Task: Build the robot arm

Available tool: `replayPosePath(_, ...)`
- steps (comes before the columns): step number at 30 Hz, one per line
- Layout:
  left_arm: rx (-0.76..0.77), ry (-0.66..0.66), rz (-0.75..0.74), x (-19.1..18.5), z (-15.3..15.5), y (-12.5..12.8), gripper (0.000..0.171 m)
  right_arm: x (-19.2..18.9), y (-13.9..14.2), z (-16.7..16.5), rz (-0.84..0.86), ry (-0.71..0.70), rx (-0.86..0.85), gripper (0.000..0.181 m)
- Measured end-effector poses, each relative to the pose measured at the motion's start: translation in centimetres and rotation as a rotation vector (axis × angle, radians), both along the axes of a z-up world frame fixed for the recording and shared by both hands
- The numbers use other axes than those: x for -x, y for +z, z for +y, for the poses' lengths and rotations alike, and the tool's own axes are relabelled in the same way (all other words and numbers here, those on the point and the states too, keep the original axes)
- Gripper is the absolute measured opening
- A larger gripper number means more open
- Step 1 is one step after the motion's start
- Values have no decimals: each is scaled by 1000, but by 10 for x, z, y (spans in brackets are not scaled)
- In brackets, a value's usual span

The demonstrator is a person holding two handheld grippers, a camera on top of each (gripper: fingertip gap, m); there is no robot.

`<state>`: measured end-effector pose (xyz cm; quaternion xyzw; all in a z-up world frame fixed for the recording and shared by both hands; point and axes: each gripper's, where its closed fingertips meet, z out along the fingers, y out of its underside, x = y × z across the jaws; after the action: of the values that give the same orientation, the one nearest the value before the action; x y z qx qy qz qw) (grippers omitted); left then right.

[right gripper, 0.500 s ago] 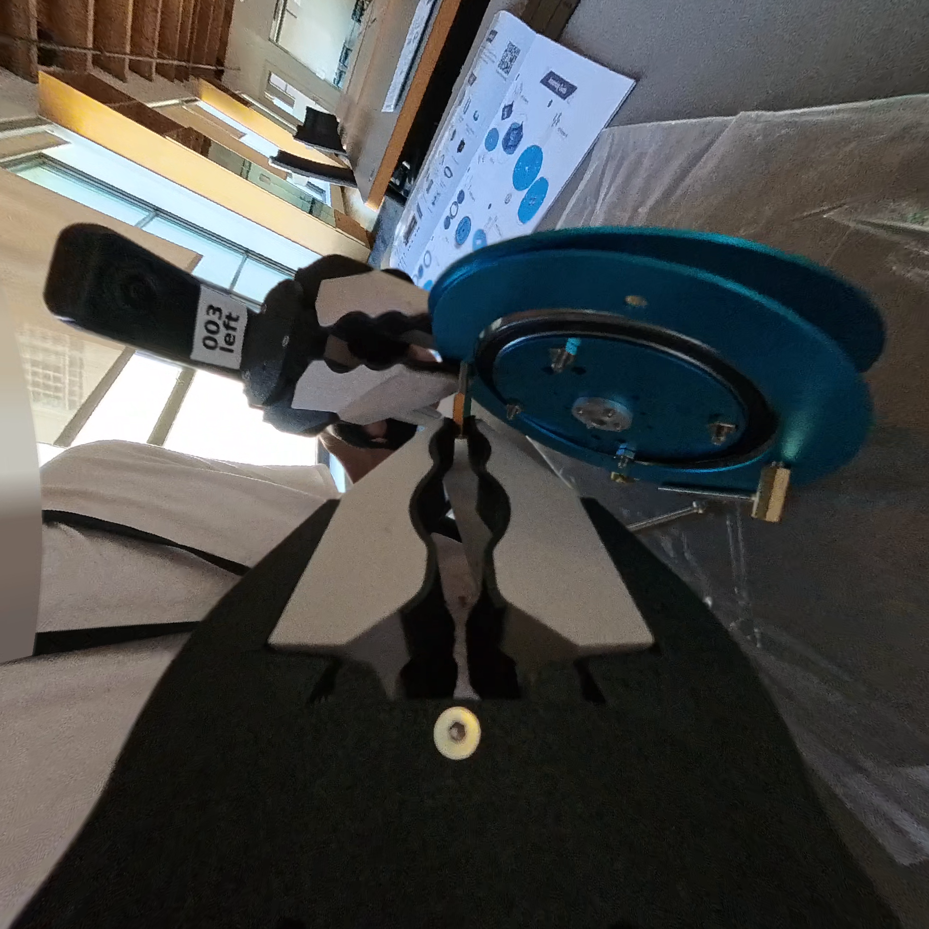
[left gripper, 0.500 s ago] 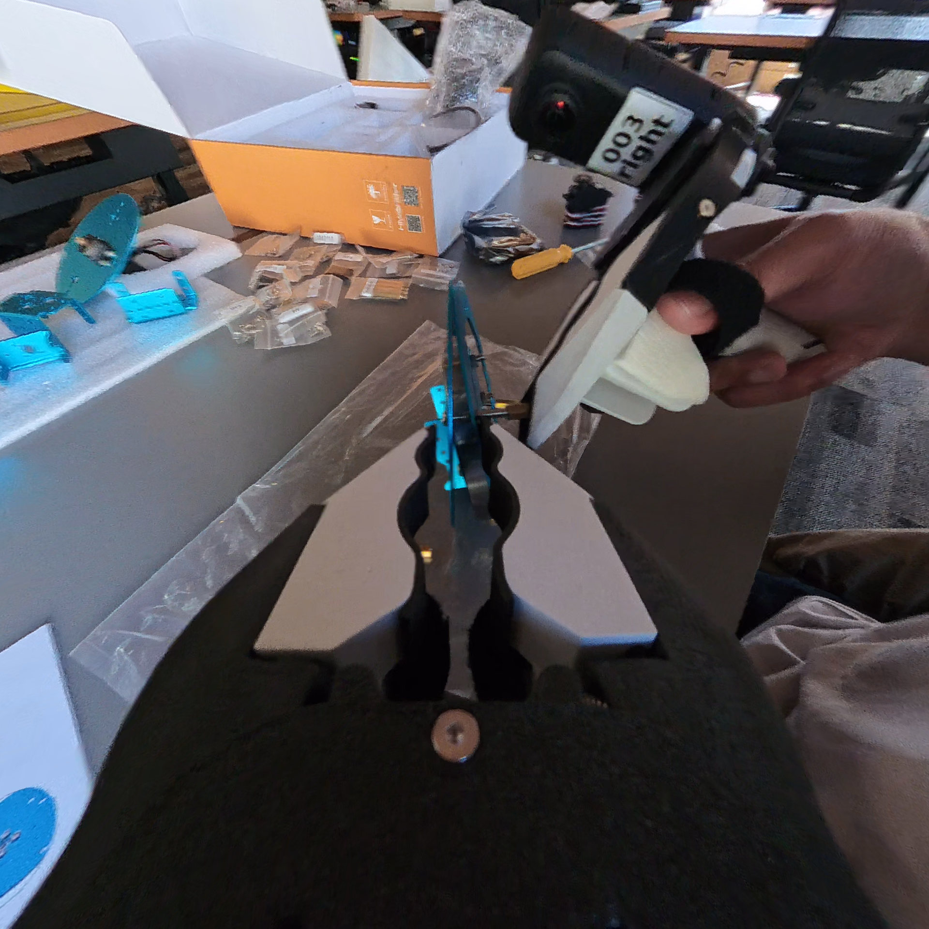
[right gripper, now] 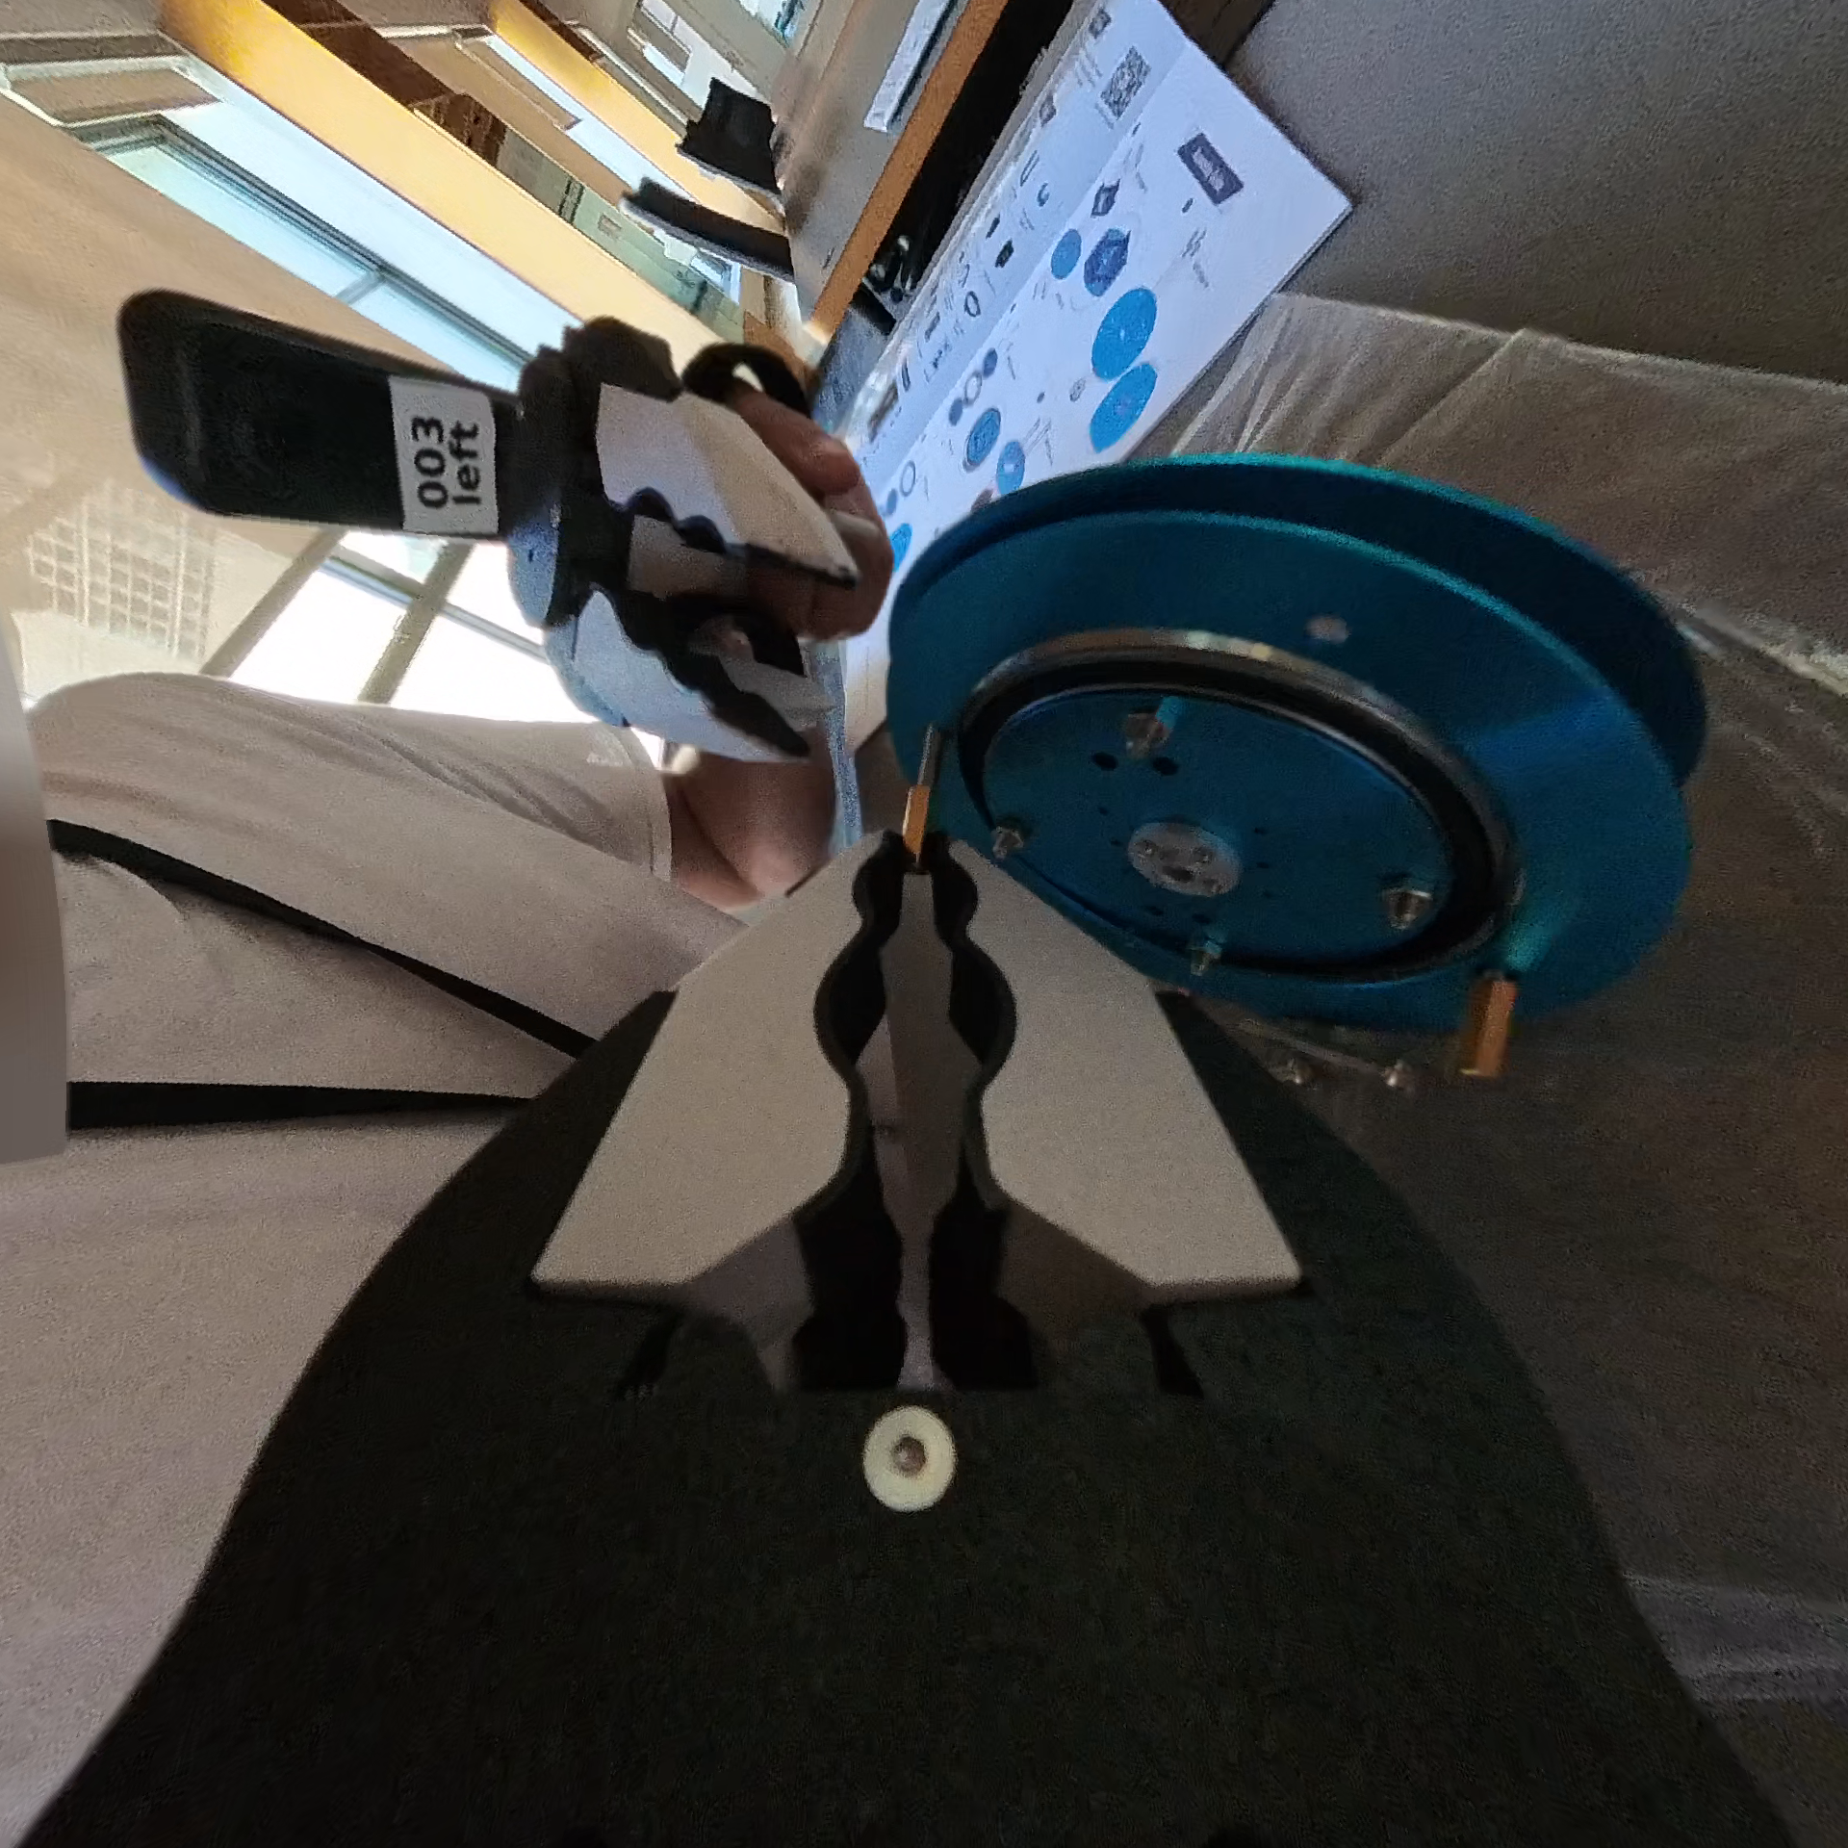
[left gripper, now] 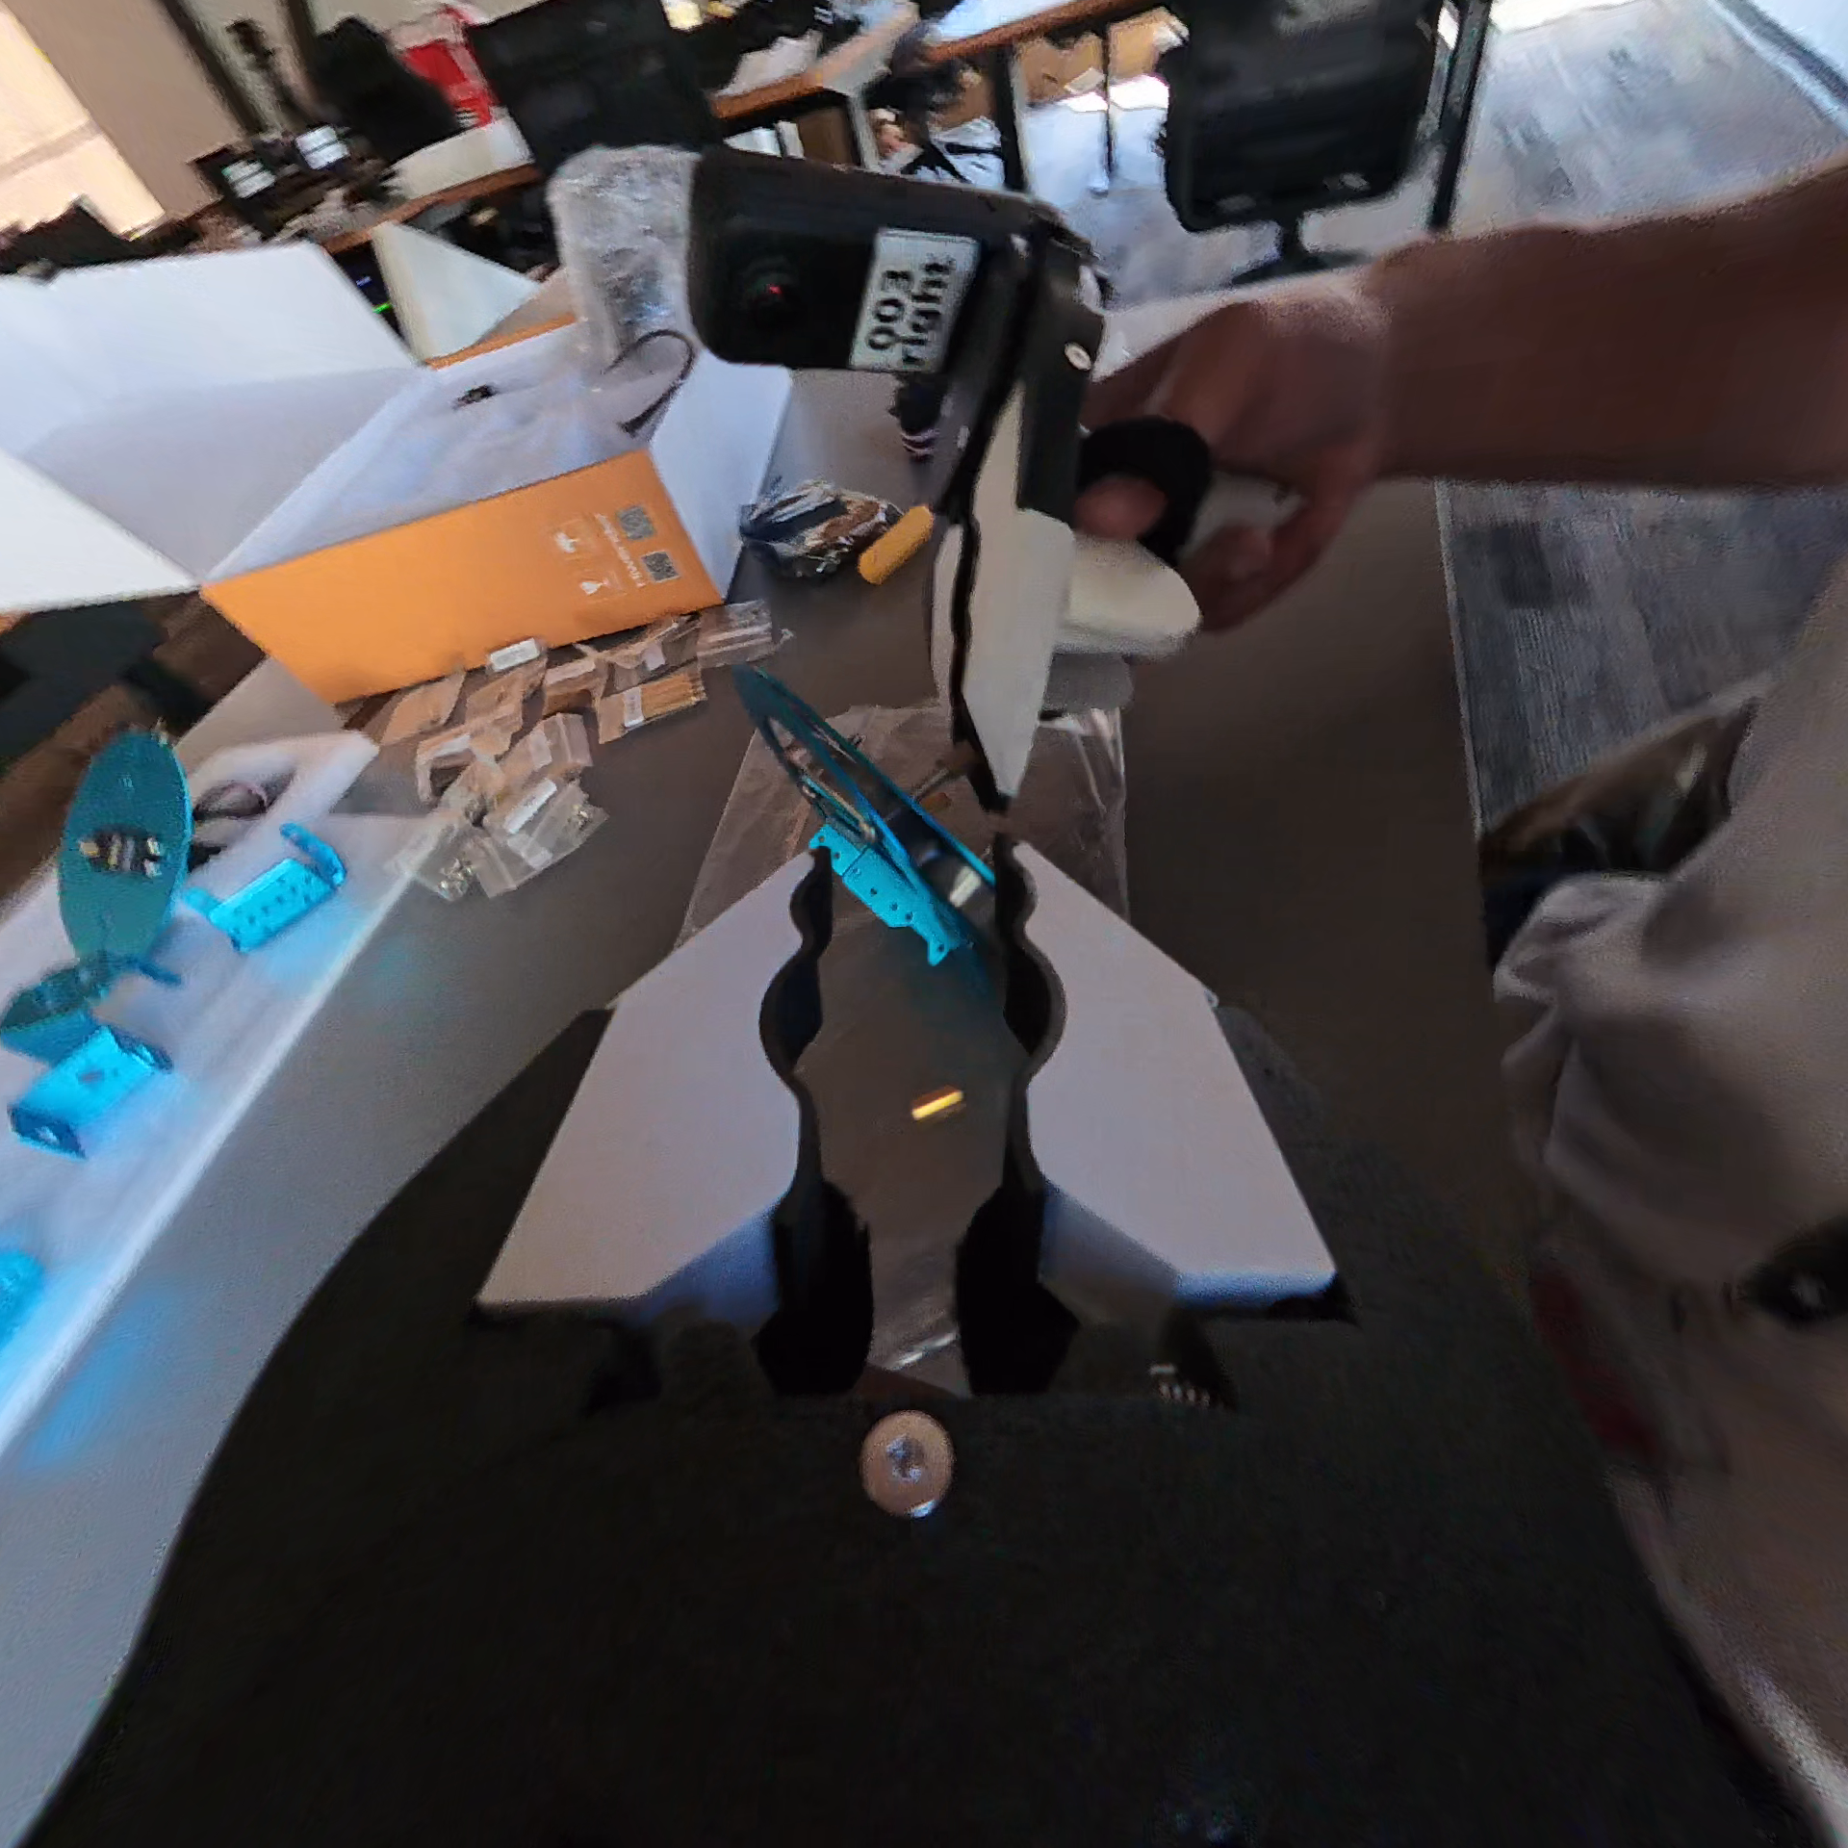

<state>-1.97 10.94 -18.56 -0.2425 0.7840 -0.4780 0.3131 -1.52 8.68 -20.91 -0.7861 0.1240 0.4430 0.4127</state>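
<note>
A blue metal disc assembly (right gripper: 1300,600) with an inner plate and brass standoffs hangs tilted over a clear plastic sheet (right gripper: 1600,450). My right gripper (right gripper: 915,850) is shut on one brass standoff (right gripper: 917,805) at the disc's rim. A second standoff (right gripper: 1487,1040) sticks out at the lower right. My left gripper (left gripper: 910,870) is open, its jaws apart just short of the disc (left gripper: 800,730) and the disc's blue bracket (left gripper: 890,895). In the right wrist view the left gripper (right gripper: 830,660) sits clear of the rim. In the left wrist view the right gripper (left gripper: 990,790) comes down from above.
An open orange and white box (left gripper: 450,590) stands at the back left, with small parts bags (left gripper: 540,740) and a yellow-handled screwdriver (left gripper: 895,545) before it. Blue brackets (left gripper: 270,885) and another blue disc (left gripper: 125,850) lie on white foam at left. A printed sheet (right gripper: 1150,250) lies behind the disc. The person's lap is at right.
My left gripper has opened, let go of the disc's rim and drawn back. The disc, held by my right gripper's standoff, has tilted over from upright.
</note>
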Motion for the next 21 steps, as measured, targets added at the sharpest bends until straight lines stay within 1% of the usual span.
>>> replayPosePath(3, -133, -153, -48, -5, 8, 7, 31, -14, 5, -5, -53, 8, -50, 4)
replayPosePath(5, -229, -248, -56, -16, 10, 9, 32, -26, 8, -7, -81, 11, -105, 4)
replayPosePath(7, -282, -352, -73, -30, 6, 11, 33, -38, 10, -11, -76, 27, -173, 4)
replayPosePath(10, -324, -471, -20, -52, -3, 8, 48, -54, 14, -16, -4, 45, -274, 3)
replayPosePath(11, -322, -513, -6, -58, -9, 8, 52, -58, 14, -17, 28, 44, -263, 3)
replayPosePath(13, -261, -615, 6, -64, -23, 10, 55, -58, 13, -22, -36, 76, -267, 3)
replayPosePath(14, -226, -661, 29, -66, -29, 10, 55, -56, 12, -24, -42, 97, -268, 4)
replayPosePath(16, -181, -729, 93, -72, -36, 5, 55, -54, 11, -24, -9, 124, -268, 3)
replayPosePath(19, -154, -835, 214, -67, -39, -9, 54, -56, 11, -23, 26, 130, -274, 3)
replayPosePath(20, -154, -858, 234, -65, -39, -12, 51, -57, 11, -23, 27, 129, -277, 3)
replayPosePath(21, -169, -860, 228, -66, -40, -16, 42, -58, 11, -24, 35, 128, -276, 3)
